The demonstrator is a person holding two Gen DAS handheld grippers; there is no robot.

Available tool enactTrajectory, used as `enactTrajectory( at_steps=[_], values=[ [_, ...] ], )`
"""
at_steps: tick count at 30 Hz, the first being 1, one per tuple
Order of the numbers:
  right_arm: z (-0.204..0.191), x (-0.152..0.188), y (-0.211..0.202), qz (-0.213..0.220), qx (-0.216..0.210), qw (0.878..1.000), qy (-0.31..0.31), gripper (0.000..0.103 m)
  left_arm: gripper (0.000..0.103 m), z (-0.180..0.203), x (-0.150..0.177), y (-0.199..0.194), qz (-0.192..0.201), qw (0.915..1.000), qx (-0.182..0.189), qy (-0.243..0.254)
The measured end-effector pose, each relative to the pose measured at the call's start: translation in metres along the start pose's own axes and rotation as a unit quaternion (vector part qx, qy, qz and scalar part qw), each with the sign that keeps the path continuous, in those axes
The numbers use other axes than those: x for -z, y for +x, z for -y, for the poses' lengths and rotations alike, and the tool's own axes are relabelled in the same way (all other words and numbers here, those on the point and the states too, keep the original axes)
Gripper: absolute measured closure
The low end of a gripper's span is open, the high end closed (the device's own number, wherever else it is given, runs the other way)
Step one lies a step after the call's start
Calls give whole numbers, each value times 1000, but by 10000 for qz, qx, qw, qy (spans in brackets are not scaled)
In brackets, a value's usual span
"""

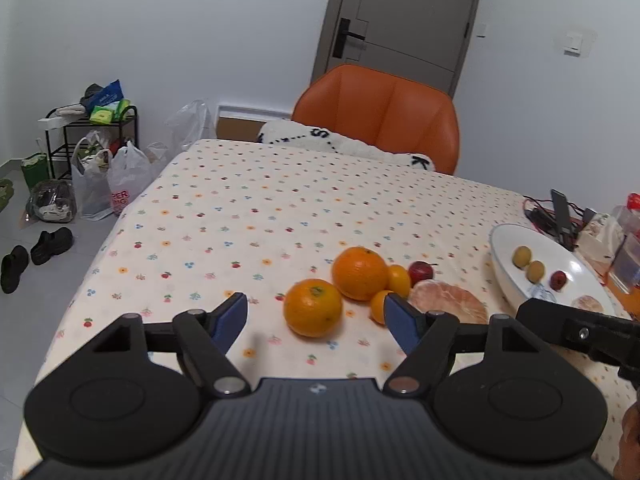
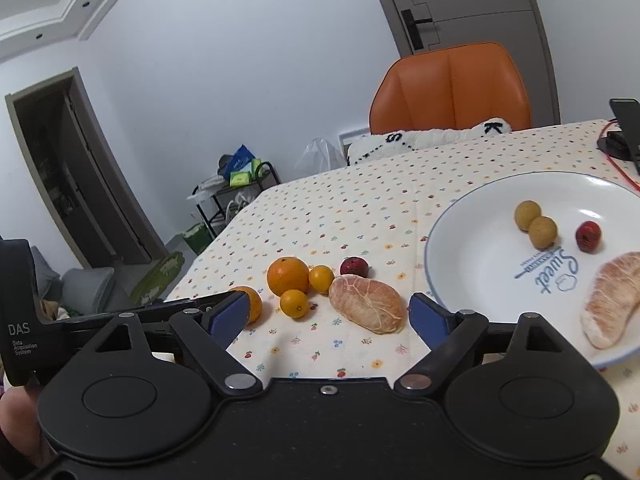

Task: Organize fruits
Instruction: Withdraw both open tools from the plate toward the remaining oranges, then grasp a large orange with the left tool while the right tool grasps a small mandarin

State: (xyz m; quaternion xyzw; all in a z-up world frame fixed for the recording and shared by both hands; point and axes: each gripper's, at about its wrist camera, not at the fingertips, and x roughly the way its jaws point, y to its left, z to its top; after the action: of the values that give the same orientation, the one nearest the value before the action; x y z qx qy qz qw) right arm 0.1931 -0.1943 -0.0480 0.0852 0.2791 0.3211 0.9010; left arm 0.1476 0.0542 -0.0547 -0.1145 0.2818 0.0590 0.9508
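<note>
**Two open grippers over loose fruit and a plate**

Two grippers hover above a table [image 1: 280,208] with a dotted cloth. The left gripper [image 1: 316,316] has its blue fingers [image 1: 230,318] spread wide, empty; a near orange [image 1: 313,308] lies on the cloth between and just ahead of them. The right gripper [image 2: 328,316] is likewise spread and empty, with a peeled pomelo piece [image 2: 367,308] lying between its fingers [image 2: 430,320].

Loose fruit forms one cluster on the cloth: a far orange [image 1: 360,274], two kumquats [image 1: 399,280] just beside it, a red date [image 1: 420,271] behind, and the pomelo piece at the right edge of the cluster. The near orange sits slightly apart, on the left.

A white plate [image 2: 472,256] with a blue rim stands to the right of the cluster. It holds two longans [image 2: 536,224] touching each other, a second red date [image 2: 588,236] near them, and a second pomelo piece [image 2: 612,304] at its near side.

An orange chair [image 1: 380,116] stands at the far side of the table.
</note>
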Motion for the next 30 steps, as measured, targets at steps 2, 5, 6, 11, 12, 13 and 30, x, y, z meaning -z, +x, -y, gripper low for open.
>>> enactTrajectory(
  at_steps=[2,5,6,11,12,13,30],
  values=[
    [-2,-2,6,-52,1,10000,-34,19,30,-3,-1,4,17,10000,-7,-43],
    [-5,-4,14,-125,-3,9999,-75,20,34,-7,-2,10,-6,10000,28,-91],
    [-6,-4,17,-144,-7,9999,-89,20,35,-8,-2,12,-14,9999,37,-111],
    [-9,-5,28,-234,-36,9997,-108,22,48,-9,-1,21,-153,9997,123,-129],
    [-9,-5,30,-254,-39,9996,-116,23,51,-8,-1,23,-202,9996,129,-122],
    [-9,-4,32,-274,-40,9995,-119,24,54,-9,0,24,-258,9995,152,-126],
    [-20,0,66,-617,-127,9980,-89,41,67,-17,-1,16,-362,9991,170,-106]
  ],
)
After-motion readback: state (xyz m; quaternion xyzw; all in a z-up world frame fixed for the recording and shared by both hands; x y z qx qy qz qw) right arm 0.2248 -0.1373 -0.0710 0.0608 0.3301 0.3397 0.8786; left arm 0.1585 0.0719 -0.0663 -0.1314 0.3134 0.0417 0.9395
